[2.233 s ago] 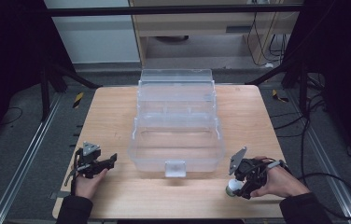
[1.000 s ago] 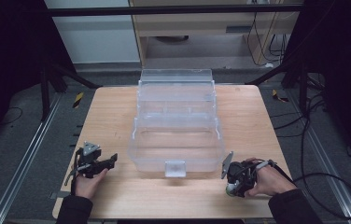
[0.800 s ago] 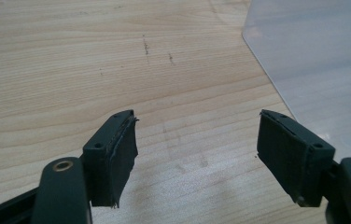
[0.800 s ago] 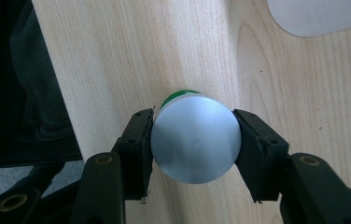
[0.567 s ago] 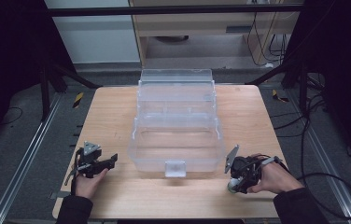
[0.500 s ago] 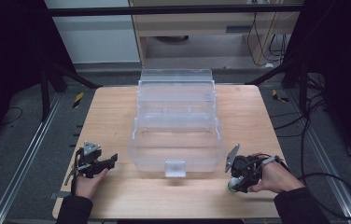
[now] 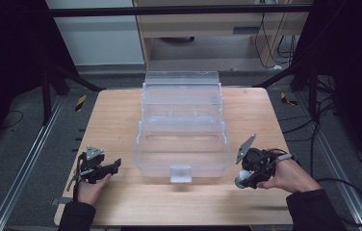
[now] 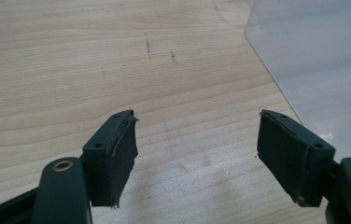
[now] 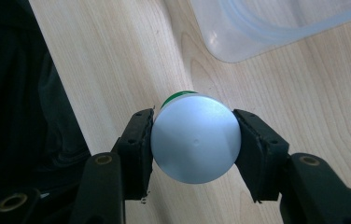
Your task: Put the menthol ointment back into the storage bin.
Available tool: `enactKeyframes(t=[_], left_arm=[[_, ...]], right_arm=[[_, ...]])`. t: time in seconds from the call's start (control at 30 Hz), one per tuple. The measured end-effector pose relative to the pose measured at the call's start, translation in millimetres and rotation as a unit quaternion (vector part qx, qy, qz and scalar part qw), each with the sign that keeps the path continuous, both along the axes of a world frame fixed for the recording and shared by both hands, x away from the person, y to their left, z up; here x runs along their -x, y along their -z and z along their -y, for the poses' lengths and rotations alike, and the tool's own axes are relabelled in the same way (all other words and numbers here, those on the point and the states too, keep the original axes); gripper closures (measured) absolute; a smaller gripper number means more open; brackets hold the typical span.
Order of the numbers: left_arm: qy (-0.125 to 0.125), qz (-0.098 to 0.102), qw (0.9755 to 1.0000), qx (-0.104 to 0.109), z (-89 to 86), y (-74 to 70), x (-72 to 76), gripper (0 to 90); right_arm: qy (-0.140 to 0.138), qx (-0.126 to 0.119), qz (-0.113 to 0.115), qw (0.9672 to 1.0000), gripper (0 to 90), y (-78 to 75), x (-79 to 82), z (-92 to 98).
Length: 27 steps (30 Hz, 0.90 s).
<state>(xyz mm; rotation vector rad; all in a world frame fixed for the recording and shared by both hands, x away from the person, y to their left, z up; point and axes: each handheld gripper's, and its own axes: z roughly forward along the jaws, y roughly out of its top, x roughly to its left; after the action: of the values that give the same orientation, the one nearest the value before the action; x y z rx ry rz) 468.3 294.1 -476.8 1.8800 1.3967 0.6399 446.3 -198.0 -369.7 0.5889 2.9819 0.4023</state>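
Observation:
A clear plastic tiered box [image 7: 183, 126] stands open in the middle of the wooden table [image 7: 121, 110]. My right gripper [image 7: 243, 180] is at the box's front right corner, shut on a small round container with a pale grey lid and a green band [image 9: 194, 138]; it hangs just above the wood with a pad pressed on each side. A corner of the box [image 9: 267, 32] lies beyond it. My left gripper [image 7: 116, 164] rests at the box's front left, open with nothing between its pads [image 8: 117, 156]. The box's clear edge [image 8: 318, 70] lies to its right.
The table's front edge [image 7: 188, 224] runs just behind both hands. A white latch [image 7: 180, 174] juts from the box's front wall. Metal rails [image 7: 30, 154] and cables [image 7: 314, 120] flank the table on the floor. Bare wood lies left and right of the box.
My right gripper has risen a little off the table with the round container in it and shifted slightly right. The left gripper has stayed put.

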Motion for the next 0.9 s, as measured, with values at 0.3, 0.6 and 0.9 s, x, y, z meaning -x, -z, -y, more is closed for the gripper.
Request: enactKeyframes(t=[0.3,0.6,0.9], left_arm=[[0.000,-0.001,1.0000,0.000,-0.2,0.3,-0.3,28.1],[-0.002,0.000,1.0000,0.000,-0.2,0.1,-0.3,28.1],[-0.002,-0.001,1.0000,0.000,-0.3,0.0,-0.4,28.1]], right_arm=[[0.002,-0.005,0.006,1.0000,50.1,-16.0,-4.0,-2.3],[0.010,-0.009,0.010,0.9999,50.1,-39.1,-15.0,-8.4],[0.002,-0.011,0.015,0.9998,50.1,-51.1,-25.1,-15.5]])
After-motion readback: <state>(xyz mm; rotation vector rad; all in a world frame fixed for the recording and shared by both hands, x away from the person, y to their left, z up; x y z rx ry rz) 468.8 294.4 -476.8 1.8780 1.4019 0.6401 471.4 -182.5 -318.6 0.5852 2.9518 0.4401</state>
